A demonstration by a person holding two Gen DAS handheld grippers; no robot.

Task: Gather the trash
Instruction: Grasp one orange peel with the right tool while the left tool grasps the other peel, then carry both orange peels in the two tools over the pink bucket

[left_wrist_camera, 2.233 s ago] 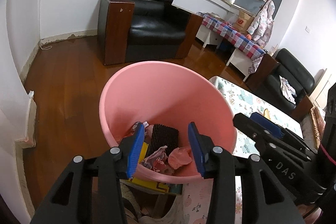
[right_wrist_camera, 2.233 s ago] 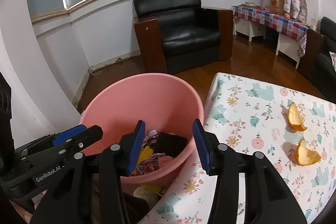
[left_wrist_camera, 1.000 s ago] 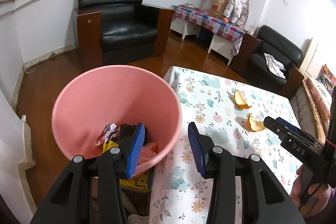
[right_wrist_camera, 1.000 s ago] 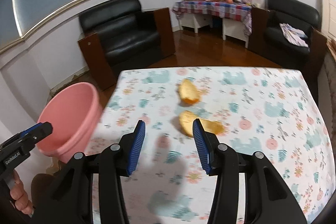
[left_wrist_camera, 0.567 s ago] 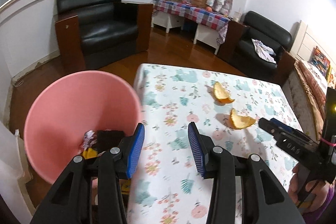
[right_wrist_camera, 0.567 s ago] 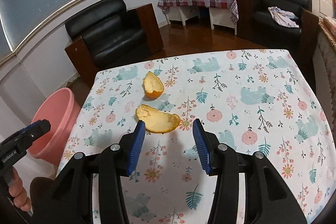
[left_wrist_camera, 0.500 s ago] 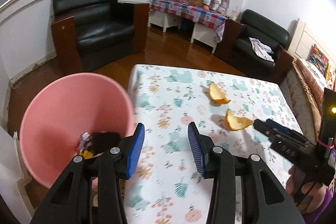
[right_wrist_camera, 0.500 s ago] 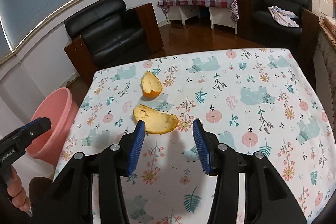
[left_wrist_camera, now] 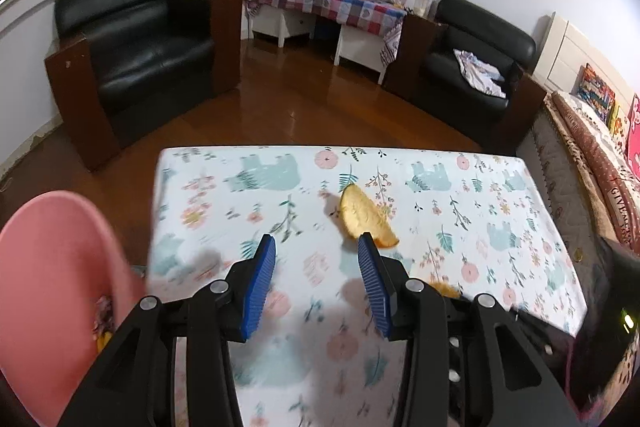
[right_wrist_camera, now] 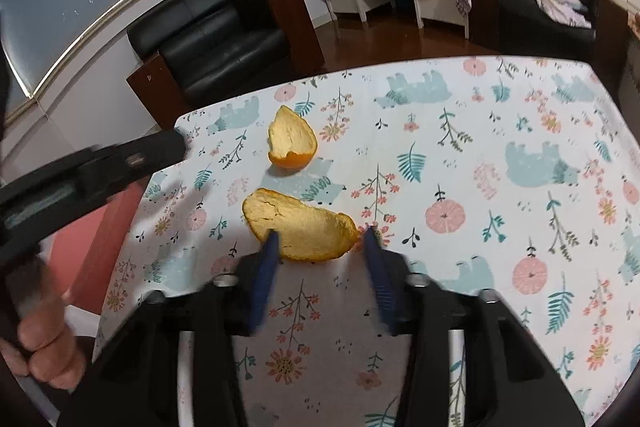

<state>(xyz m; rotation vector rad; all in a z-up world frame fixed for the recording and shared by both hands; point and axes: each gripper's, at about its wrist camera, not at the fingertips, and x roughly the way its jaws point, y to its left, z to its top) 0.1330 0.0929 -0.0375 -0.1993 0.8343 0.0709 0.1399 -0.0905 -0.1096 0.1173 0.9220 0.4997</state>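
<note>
- Over the floral table (right_wrist_camera: 500, 163), the right gripper (right_wrist_camera: 320, 233) is spread around the near orange peel (right_wrist_camera: 300, 227); lower before squeezing.
- Beyond lies the far peel (right_wrist_camera: 292, 141).
- Left gripper (left_wrist_camera: 316, 255) hangs spread, empty.
- Off the table's left edge sits the pink bin (left_wrist_camera: 52, 267).

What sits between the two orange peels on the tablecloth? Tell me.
Nothing. In the right wrist view only bare floral tablecloth separates the far peel from the near peel, which the open right gripper is reaching toward.
</note>
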